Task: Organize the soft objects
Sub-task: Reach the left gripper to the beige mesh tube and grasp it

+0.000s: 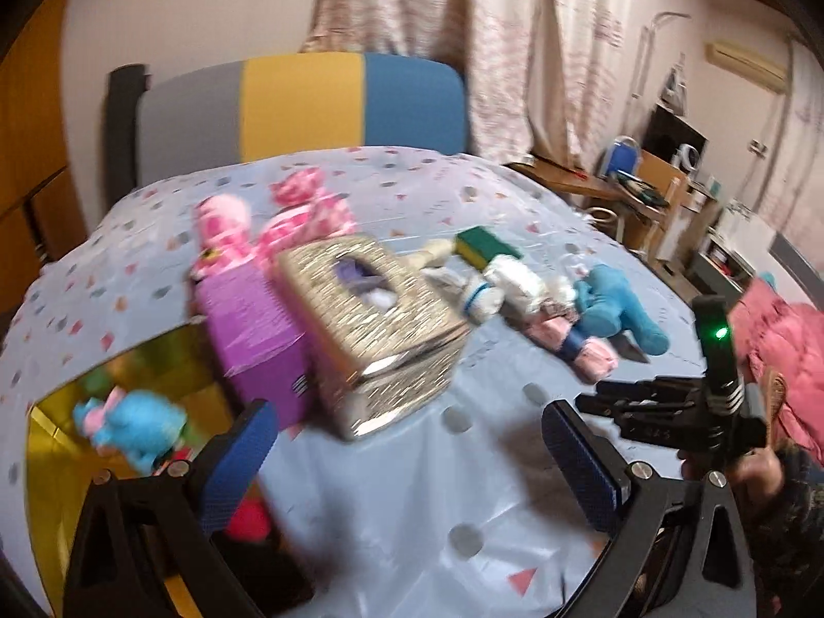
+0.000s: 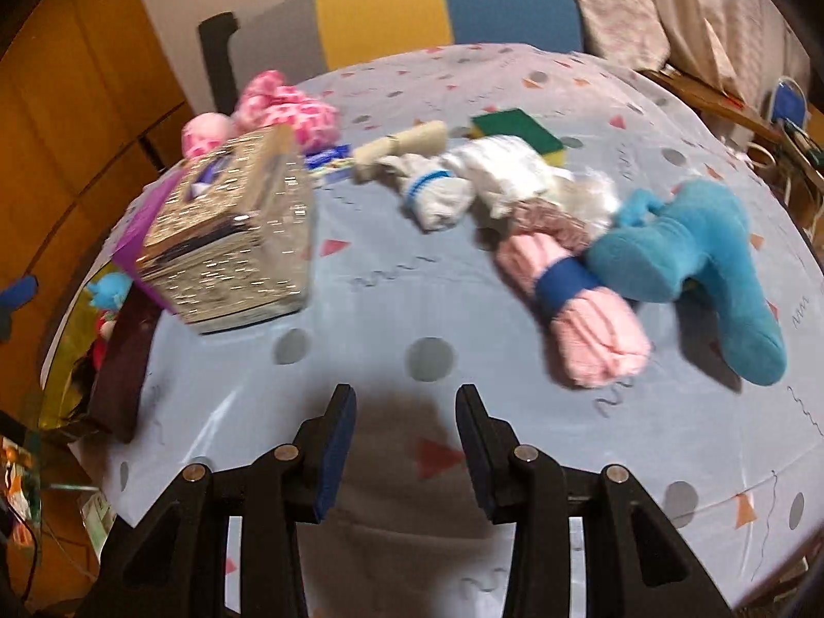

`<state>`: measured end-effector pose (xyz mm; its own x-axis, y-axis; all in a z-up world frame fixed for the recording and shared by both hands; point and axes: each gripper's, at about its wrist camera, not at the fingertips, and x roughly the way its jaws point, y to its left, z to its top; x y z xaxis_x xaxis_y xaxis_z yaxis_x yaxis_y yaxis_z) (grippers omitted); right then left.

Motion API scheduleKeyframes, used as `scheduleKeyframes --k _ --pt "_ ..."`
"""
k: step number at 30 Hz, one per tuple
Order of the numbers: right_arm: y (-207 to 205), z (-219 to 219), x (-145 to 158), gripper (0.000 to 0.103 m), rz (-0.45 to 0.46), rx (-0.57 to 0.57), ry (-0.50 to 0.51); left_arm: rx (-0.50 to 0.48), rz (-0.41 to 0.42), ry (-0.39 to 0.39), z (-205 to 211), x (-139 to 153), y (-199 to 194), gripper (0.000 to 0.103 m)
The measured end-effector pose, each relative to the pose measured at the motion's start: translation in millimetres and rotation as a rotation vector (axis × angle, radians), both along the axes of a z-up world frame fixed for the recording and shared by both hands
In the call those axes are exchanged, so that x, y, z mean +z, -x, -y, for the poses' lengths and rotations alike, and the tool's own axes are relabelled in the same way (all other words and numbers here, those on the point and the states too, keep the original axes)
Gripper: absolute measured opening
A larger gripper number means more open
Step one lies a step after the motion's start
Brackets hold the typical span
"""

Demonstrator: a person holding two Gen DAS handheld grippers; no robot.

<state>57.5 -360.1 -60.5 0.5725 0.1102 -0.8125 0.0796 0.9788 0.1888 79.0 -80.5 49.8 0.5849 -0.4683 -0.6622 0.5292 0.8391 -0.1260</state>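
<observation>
A teal sock (image 2: 690, 268) (image 1: 618, 309), a pink sock with a blue band (image 2: 577, 304) (image 1: 571, 340), white socks (image 2: 494, 180) (image 1: 504, 291) and a green-yellow sponge (image 2: 520, 131) (image 1: 486, 247) lie on the blue tablecloth (image 2: 412, 309) (image 1: 401, 463). A pink plush (image 2: 278, 105) (image 1: 304, 211) sits behind a shiny tissue box (image 2: 232, 237) (image 1: 371, 319). My left gripper (image 1: 407, 458) is open and empty in front of the box. My right gripper (image 2: 407, 443) (image 1: 664, 407) is open and empty above the cloth.
A purple box (image 1: 257, 340) stands left of the tissue box. A gold bin (image 1: 67, 443) beside the table holds a blue plush (image 1: 134, 427). A grey-yellow-blue chair (image 1: 304, 103) stands behind the table. A cluttered desk (image 1: 618, 185) is at the right.
</observation>
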Motion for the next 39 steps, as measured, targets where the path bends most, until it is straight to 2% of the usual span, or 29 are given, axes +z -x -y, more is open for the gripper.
scheduleKeyframes --k 4,6,8,11,14,15,17,19,26,29,34,36,37,39 --pt "-2.5 17.7 -0.3 0.040 -0.011 0.002 -0.010 -0.066 -0.024 0.020 31.3 13.2 -24.8 0.103" --pt "-4.0 25.9 1.5 0.040 -0.005 0.001 -0.009 -0.095 -0.062 0.039 51.5 21.0 -46.5 0.102" --pt "-5.5 34.0 3.2 0.040 0.004 -0.013 -0.028 -0.113 -0.081 0.047 69.8 27.3 -64.7 0.094" --pt "-6.1 44.0 5.1 0.040 0.015 -0.027 -0.065 -0.135 -0.118 0.014 110.1 33.9 -102.0 0.092" --pt "-6.0 49.4 8.4 0.040 0.031 -0.033 -0.103 -0.162 -0.119 -0.026 150.9 35.9 -134.9 0.092" --pt "-5.3 50.3 10.3 0.040 0.040 -0.031 -0.121 -0.167 -0.134 -0.052 166.6 32.3 -148.8 0.092" --pt "-4.3 50.7 13.9 0.040 0.055 -0.022 -0.141 -0.158 -0.167 -0.101 194.6 22.1 -176.4 0.077" --pt "-1.9 50.8 18.4 0.040 0.075 -0.014 -0.161 -0.137 -0.215 -0.159 218.7 6.0 -204.8 0.075" --pt "3.0 55.4 29.5 0.040 0.120 -0.002 -0.240 -0.071 -0.333 -0.303 263.7 -51.7 -272.3 0.075" --pt "3.8 56.5 32.5 0.040 0.132 -0.001 -0.252 -0.053 -0.355 -0.385 277.4 -76.6 -283.7 0.075" --pt "5.4 57.5 36.7 0.040 0.152 0.002 -0.261 -0.032 -0.391 -0.436 289.2 -105.6 -297.6 0.073" --pt "5.8 58.8 37.3 0.040 0.156 -0.004 -0.261 -0.012 -0.406 -0.473 293.3 -119.5 -300.5 0.055" --pt "6.0 59.4 37.4 0.040 0.158 -0.008 -0.260 -0.007 -0.408 -0.483 293.8 -123.7 -300.8 0.042" --pt "5.9 61.0 37.5 0.040 0.161 -0.018 -0.259 0.010 -0.396 -0.480 291.6 -127.4 -298.5 0.036"
